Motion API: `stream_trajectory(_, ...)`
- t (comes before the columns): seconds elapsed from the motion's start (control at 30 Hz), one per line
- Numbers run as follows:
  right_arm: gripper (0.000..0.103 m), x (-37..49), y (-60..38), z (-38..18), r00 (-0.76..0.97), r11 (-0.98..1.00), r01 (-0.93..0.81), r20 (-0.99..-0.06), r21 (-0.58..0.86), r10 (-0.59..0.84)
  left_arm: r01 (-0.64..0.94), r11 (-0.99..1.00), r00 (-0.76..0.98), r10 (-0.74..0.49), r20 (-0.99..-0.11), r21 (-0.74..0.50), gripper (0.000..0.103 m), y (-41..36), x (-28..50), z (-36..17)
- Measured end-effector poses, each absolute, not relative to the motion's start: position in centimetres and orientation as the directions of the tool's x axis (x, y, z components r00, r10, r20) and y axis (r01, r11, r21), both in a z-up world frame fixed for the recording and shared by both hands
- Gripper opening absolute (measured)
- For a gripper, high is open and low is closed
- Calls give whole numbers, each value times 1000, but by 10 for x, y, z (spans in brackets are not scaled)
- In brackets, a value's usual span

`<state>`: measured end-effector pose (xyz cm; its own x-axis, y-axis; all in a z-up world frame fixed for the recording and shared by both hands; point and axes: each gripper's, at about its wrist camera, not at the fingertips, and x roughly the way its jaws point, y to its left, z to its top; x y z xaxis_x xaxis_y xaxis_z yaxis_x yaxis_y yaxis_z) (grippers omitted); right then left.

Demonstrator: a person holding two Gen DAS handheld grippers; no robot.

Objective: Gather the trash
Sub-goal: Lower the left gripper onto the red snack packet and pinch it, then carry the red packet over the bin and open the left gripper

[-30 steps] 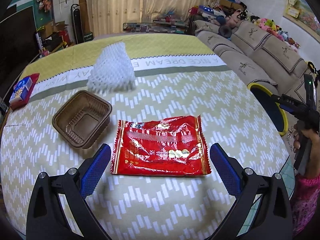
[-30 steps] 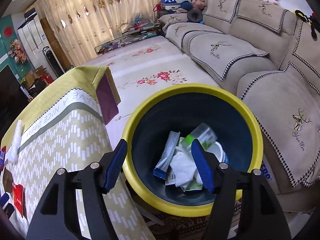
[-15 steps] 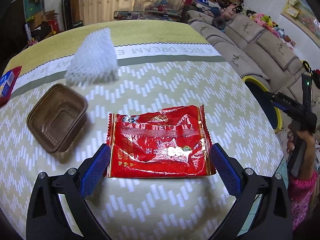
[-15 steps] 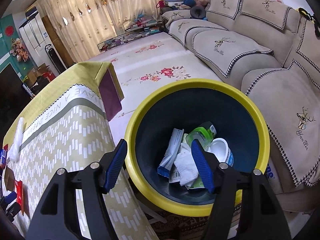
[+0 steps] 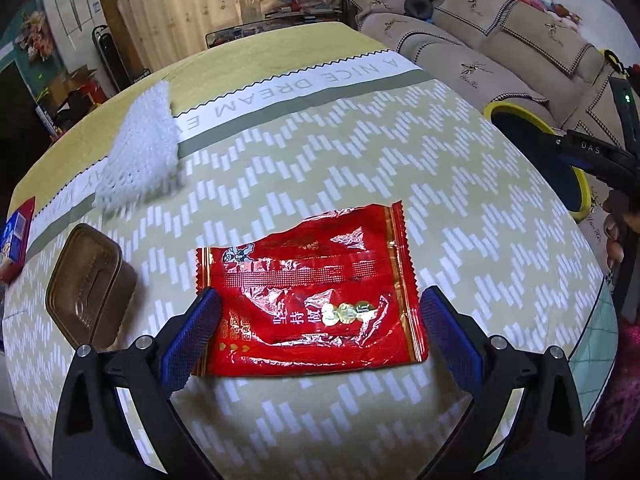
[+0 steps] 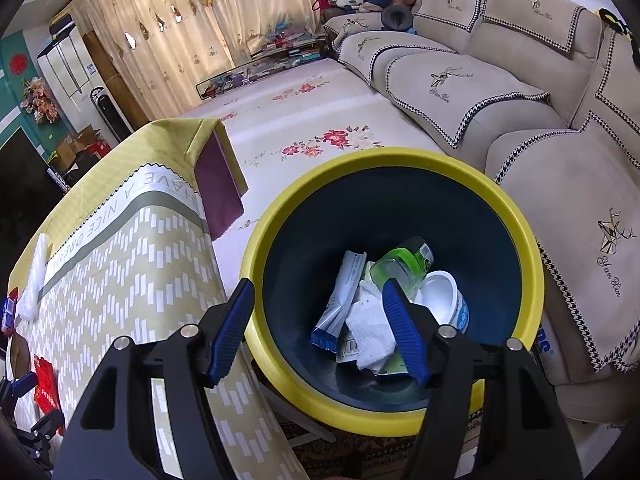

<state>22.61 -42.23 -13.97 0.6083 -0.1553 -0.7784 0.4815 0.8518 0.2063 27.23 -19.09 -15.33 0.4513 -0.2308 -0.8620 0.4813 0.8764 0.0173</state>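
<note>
Straddling the red wrapper [image 5: 310, 308], the left tool [image 5: 316, 334] gapes wide.

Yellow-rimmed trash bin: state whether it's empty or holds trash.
Holds trash. The yellow-rimmed dark blue bin contains a green clear bottle, a white tub, crumpled white tissue and a blue-ended wrapper.

Black tool [image 5: 316, 334] frames, ribbed blue pads (silver screws)

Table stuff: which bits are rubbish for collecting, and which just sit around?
For the job: red wrapper, brown tray, white foam net, yellow bin, left claw.
Lying about: sofa, red-and-blue packet.
</note>
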Motion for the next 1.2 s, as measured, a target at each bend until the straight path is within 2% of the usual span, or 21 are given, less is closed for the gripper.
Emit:
stream_trajectory(0.1, 63, 226, -423, -141, 609, 852, 479, -779, 211, -149, 500, 866, 448, -247, -859, 12, 88, -192, 270, -151)
stream_trajectory(0.17, 63, 226, -424, -141, 611, 852, 478, -778, 216, -146, 520, 854, 446, -264, -855, 8, 71, -195, 261, -147)
stream_trajectory(0.3, 63, 223, -426, -140, 618, 850, 476, -774, 226, -141, 544, 839, 441, -298, -847, -12, 52, -200, 259, -144)
stream_trajectory(0.37, 63, 222, -426, -141, 618, 851, 474, -774, 228, -137, 543, 839, 436, -316, -842, -34, 32, -199, 260, -142)
stream_trajectory(0.57, 63, 216, -429, -141, 621, 846, 478, -772, 237, -135, 528, 847, 433, -336, -837, -66, 14, -192, 268, -141)
stream_trajectory(0.7, 63, 210, -430, -135, 638, 842, 479, -757, 248, -140, 530, 844, 441, -360, -822, -85, 8, -192, 266, -135)
stream_trajectory(0.87, 63, 192, -433, -115, 678, 839, 474, -718, 266, -156, 579, 809, 443, -412, -797, -96, 7, -209, 257, -115)
stream_trajectory(1.2, 63, 135, -465, -84, 705, 802, 537, -661, 260, -257, 759, 645, 377, -551, -745, -93, 7, -308, 246, -72)
